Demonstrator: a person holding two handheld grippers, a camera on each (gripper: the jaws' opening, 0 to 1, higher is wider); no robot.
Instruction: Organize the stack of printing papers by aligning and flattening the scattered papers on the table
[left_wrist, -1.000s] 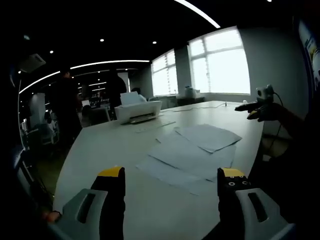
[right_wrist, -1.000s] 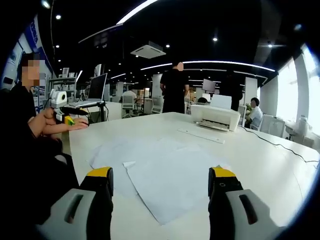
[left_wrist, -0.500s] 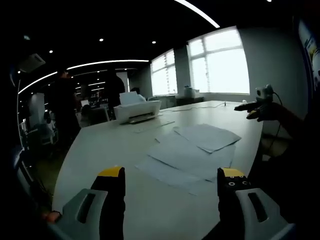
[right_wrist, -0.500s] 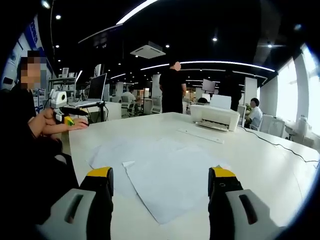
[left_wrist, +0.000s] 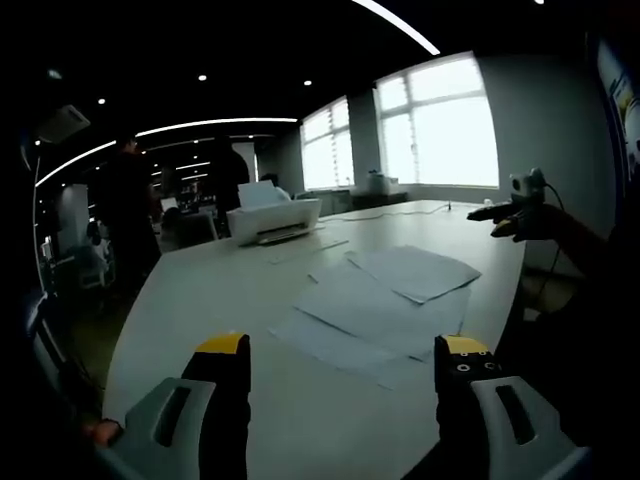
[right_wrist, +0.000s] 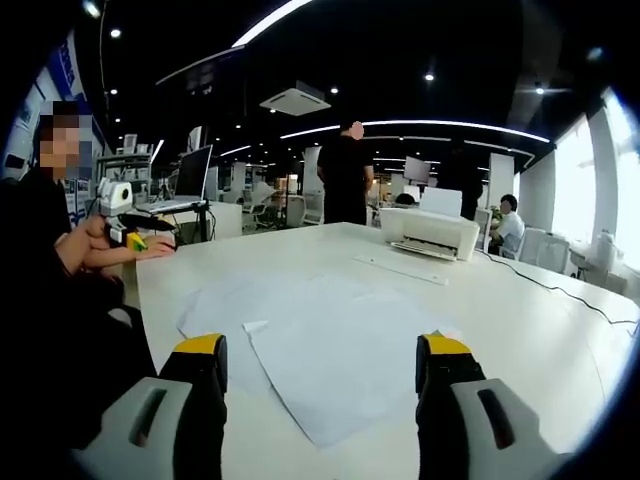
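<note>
Papers (right_wrist: 320, 340) lie loosely fanned on the table (right_wrist: 520, 310), ahead of and between your right gripper (right_wrist: 318, 375) jaws; beyond your left gripper (left_wrist: 340, 375) too. Nothing has shifted this past second: both jaws spread, empty, sheets untouched, alignment not begun.

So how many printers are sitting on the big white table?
1. The white printer sits on the far part of the table, beyond the scattered papers; the left gripper view shows the same one. Others may be hidden.
</note>
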